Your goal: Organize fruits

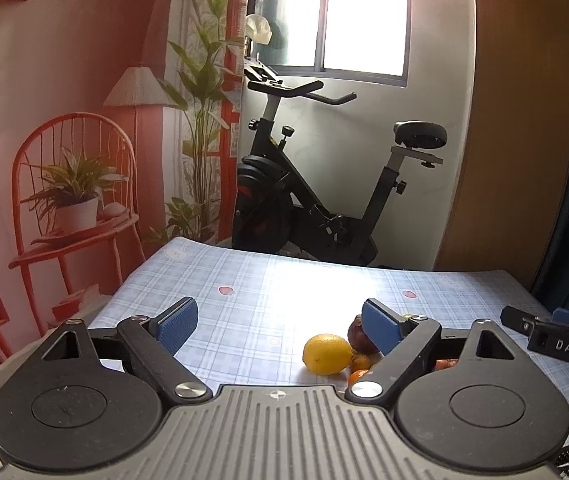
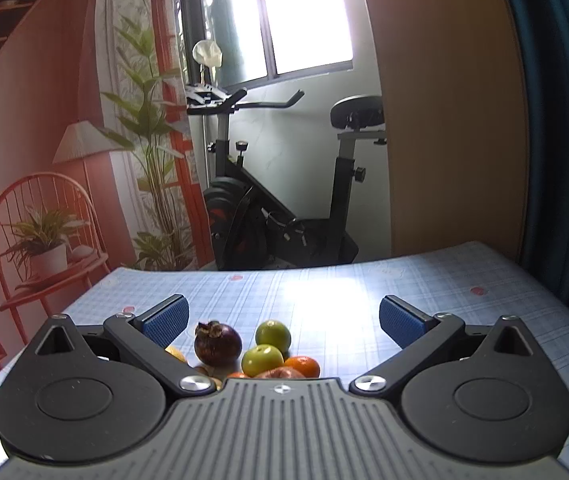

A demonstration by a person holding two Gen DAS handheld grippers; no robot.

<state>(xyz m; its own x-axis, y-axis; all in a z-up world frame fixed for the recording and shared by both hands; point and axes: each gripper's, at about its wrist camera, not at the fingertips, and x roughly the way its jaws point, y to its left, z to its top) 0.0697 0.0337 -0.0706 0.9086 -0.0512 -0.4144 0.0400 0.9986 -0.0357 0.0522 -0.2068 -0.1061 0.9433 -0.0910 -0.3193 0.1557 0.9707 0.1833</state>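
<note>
Blue checked cloth covers the table (image 1: 268, 280) as I look out from the left wrist: my left gripper (image 1: 280, 326) stands spread and empty, the lemon (image 1: 327, 353) just ahead and right of centre, long axis crosswise, the mangosteen (image 1: 358, 336) half hidden behind the right pad. From the right wrist, my right gripper (image 2: 282, 322) is equally wide with nothing between its pads; mangosteen (image 2: 218, 342), two green fruits (image 2: 272, 336) and an orange (image 2: 303, 366) cluster low between them, left of centre. I judge the left hand nearer the lemon.

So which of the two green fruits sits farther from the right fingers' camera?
The upper green fruit; the other green fruit sits lower, beside the orange.
</note>
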